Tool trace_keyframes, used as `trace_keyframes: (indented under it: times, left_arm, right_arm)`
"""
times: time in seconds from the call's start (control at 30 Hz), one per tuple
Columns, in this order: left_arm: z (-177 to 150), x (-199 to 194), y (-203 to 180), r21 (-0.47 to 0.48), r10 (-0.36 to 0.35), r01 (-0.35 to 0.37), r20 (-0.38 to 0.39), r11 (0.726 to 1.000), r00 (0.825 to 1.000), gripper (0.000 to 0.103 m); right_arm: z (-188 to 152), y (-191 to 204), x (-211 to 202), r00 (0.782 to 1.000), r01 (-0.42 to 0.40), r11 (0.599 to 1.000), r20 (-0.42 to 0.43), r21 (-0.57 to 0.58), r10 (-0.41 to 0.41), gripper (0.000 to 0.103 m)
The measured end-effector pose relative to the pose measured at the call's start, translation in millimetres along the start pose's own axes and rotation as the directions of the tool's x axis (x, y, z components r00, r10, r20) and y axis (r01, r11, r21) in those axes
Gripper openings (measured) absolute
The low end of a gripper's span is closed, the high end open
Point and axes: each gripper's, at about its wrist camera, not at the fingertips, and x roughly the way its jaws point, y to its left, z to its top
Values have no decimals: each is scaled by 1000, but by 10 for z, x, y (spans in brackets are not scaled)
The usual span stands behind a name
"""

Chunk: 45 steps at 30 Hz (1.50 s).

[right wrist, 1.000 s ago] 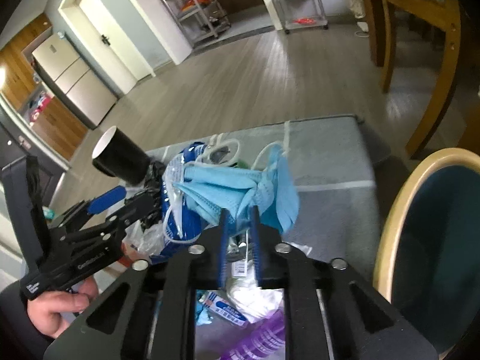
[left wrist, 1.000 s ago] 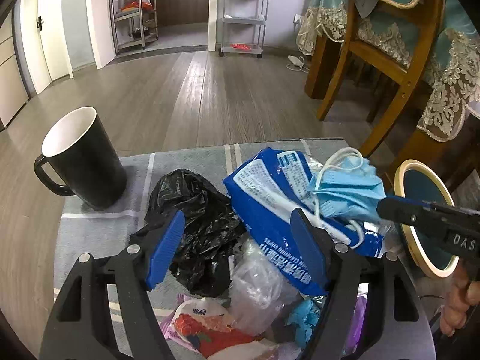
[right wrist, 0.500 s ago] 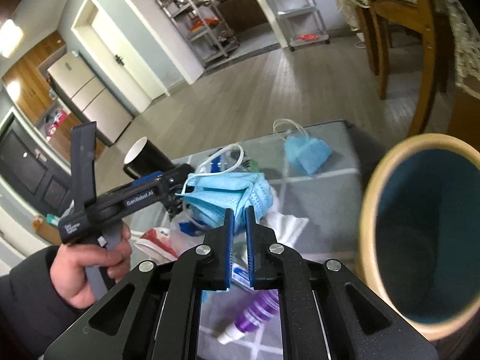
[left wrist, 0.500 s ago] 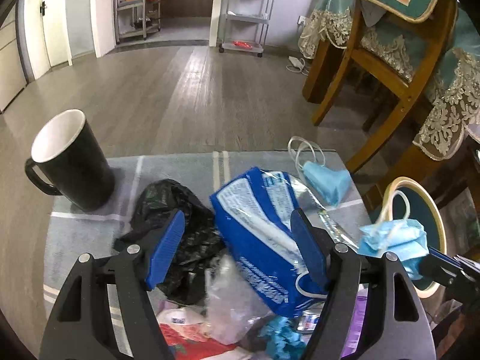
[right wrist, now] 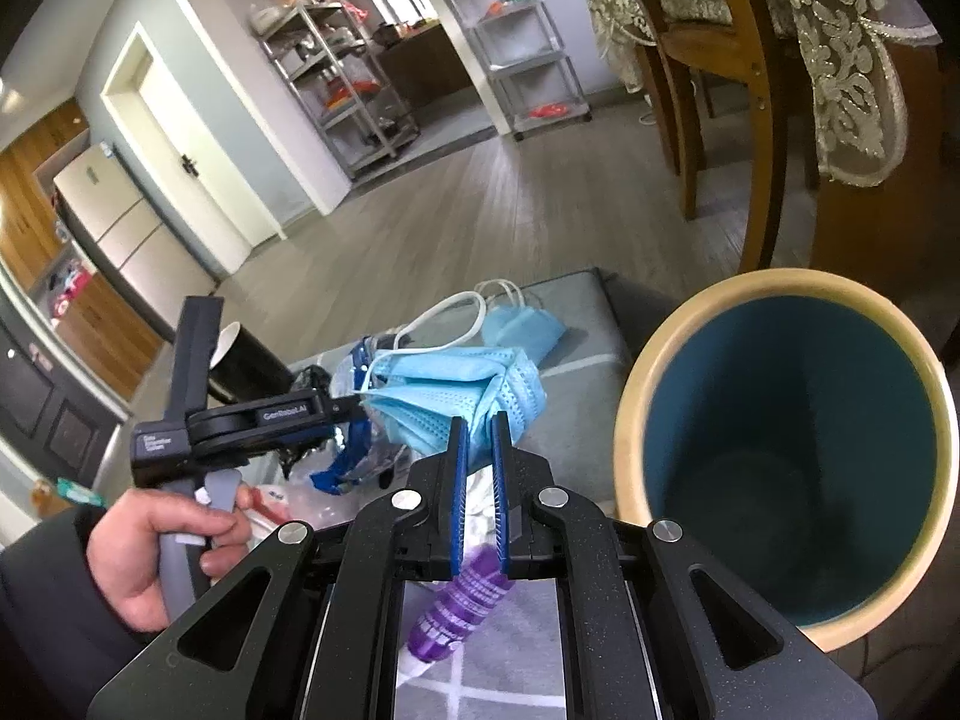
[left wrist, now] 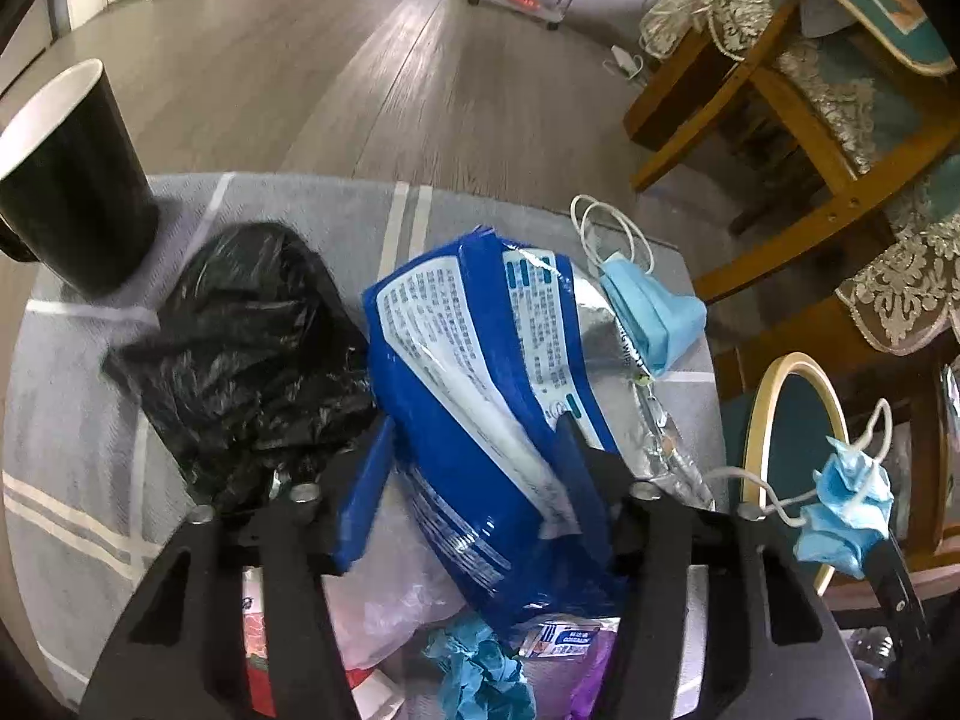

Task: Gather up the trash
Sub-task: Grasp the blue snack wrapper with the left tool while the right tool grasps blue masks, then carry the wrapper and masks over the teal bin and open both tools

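A blue wipes packet [left wrist: 480, 372] lies on the trash pile on the grey-clothed table [left wrist: 72, 420]. My left gripper [left wrist: 474, 420] points down over it. Its jaws are closing, the packet is between them, and both pads touch its sides. My right gripper [right wrist: 477, 426] is shut on a crumpled blue face mask [right wrist: 456, 384] and holds it in the air just left of the teal bin's cream rim [right wrist: 636, 420]. In the left wrist view that mask [left wrist: 846, 510] hangs in front of the bin [left wrist: 750, 420]. A second mask [left wrist: 654, 312] lies at the table's far right.
A black plastic bag [left wrist: 252, 348] and a black mug [left wrist: 66, 180] are left of the packet. Clear plastic [left wrist: 390, 600], a teal wad [left wrist: 480, 672] and a purple bottle [right wrist: 462, 606] lie nearer. A wooden chair [left wrist: 780, 120] stands beyond the bin. A person's hand [right wrist: 162, 546] holds the left gripper.
The right gripper lifted one mask off the pile and carried it right, to the bin's rim. The left gripper sank over the blue packet and its jaws narrowed onto it.
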Motion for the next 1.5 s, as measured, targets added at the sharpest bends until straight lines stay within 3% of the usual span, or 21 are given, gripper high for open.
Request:
trace_keyframes:
  times: [0.07,0.2,0.3,0.53,0.9,1.1,1.3,1.5]
  left_arm:
    - [13,15,0,-10,-1,1,-13,1000,1000,45]
    - [15,0,-1,-22,-15,15,-23,1000,1000,25]
    - [-8,-61,13,-19,-36,35,-17,999,999,16]
    - [-66,-382,81,-34,-73,75,52,997,996,12]
    - [-66,-1149,4,-11,-120,126,217,992,969,12]
    - [-96,-1241,-487,118,-125,97,262,988,957,12]
    - [-179,-1007,-1003,201,-174,130,223,971,959,12]
    - [-315,-723,-1663,341,-222,148,188,928,957,12]
  right_arm:
    - [5,-20,5,1000,0,1000,1,6,0,9]
    - [-14,-44,11,1000,4,1000,2,15,-4,9]
    - [-25,-52,-11,1000,2,1000,7,20,-2,9]
    - [-28,-70,-48,1000,3,1000,18,22,-3,9]
    - [-70,3,-223,997,29,1000,66,5,-29,9]
    - [-88,-42,-419,989,104,994,108,14,-105,9]
    - [-125,-346,-629,972,192,978,119,85,-202,9]
    - [-140,-656,-844,937,303,942,137,145,-322,9]
